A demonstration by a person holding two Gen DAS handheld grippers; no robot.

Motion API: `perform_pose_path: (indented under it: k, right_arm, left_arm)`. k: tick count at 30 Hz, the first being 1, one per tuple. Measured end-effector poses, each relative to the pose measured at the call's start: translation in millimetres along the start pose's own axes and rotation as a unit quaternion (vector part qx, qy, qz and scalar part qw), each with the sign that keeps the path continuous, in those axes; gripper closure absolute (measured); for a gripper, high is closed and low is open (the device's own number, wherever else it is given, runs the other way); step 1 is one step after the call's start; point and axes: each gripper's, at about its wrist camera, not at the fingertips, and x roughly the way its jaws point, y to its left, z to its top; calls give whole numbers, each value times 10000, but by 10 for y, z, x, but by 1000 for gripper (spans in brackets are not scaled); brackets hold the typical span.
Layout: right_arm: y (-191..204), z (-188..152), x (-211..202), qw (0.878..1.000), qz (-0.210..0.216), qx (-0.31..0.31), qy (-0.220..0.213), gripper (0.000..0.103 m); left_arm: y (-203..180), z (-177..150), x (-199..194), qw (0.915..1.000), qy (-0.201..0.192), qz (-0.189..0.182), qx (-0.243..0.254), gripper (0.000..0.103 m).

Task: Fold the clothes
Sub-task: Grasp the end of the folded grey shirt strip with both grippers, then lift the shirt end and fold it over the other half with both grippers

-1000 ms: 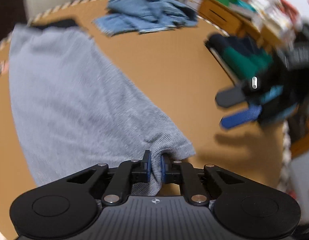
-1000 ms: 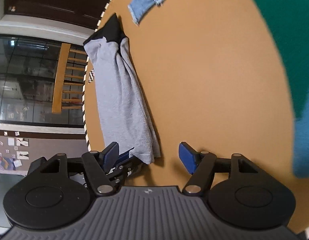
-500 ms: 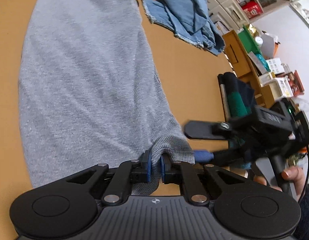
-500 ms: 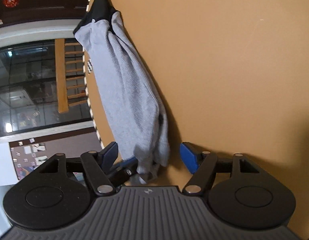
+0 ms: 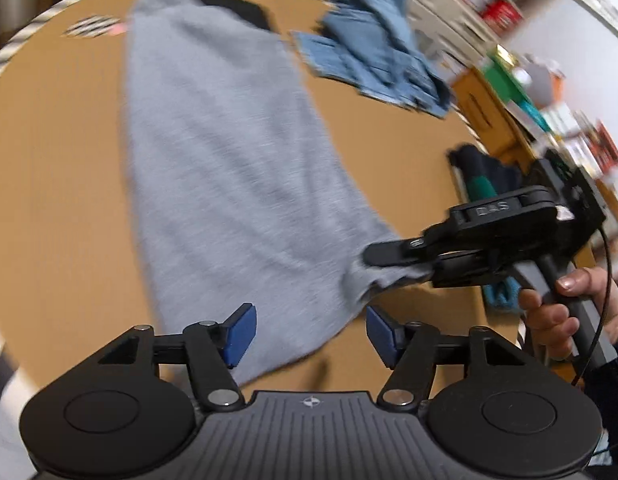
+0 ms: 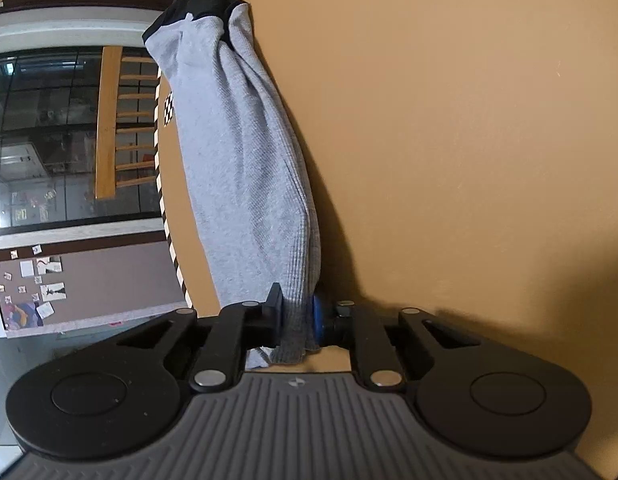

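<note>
A grey knit garment (image 5: 229,184) with a black part at its far end lies stretched along the brown table (image 5: 61,208). In the left wrist view my left gripper (image 5: 307,330) stands open just above the garment's near hem, with nothing between its blue pads. My right gripper (image 5: 393,258), held by a hand, is shut on the garment's near right corner and lifts it slightly. In the right wrist view the right gripper (image 6: 297,318) pinches the ribbed hem of the grey garment (image 6: 245,168), which runs away toward the table's far edge.
A crumpled blue denim piece (image 5: 377,56) lies at the far side of the table. A dark navy and green garment (image 5: 481,176) sits at the right edge. Wooden shelves with clutter (image 5: 529,92) stand beyond. A wooden chair (image 6: 109,120) stands past the table's striped edge.
My left gripper has opened and let go of the grey hem. My right gripper has closed on the garment's corner, which it only straddled before.
</note>
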Motion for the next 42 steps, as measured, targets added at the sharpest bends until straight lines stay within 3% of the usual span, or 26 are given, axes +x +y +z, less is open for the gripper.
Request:
perform_pose_path:
  k: [5, 8, 13, 20, 23, 25, 29, 39, 42]
  right_arm:
    - [25, 25, -11, 9998, -94, -120, 87, 88]
    - [35, 41, -14, 9996, -146, -180, 145, 88]
    - [29, 64, -8, 9993, -182, -210, 252, 88]
    - [-37, 86, -31, 9995, -78, -40, 320, 87]
    - [-52, 86, -37, 9994, -53, -7, 328, 86]
    - [-54, 85, -41, 9994, -51, -1, 328, 86]
    - [-58, 82, -49, 9994, -45, 11, 330, 84]
    - [-78, 72, -62, 9995, -36, 39, 326, 84]
    - [-85, 58, -73, 9995, -39, 54, 300, 83]
  left_arm:
    - [257, -268, -317, 9968, -303, 252, -699, 37]
    - [446, -349, -388, 9905, -467, 228, -1270, 36]
    - [805, -441, -392, 9673, -589, -301, -2447, 34]
    - [1035, -360, -309, 9501, -449, -907, -2952, 34]
    - [1118, -340, -196, 9373, -190, -1200, -3266, 35]
    - [1125, -350, -124, 9338, -10, -1291, -3337, 40]
    - [1043, -351, -57, 9457, 62, -1160, -3034, 46]
    - [916, -84, 187, 9501, -208, -1388, -2785, 46]
    - [820, -145, 133, 9591, -95, -1224, -2552, 46]
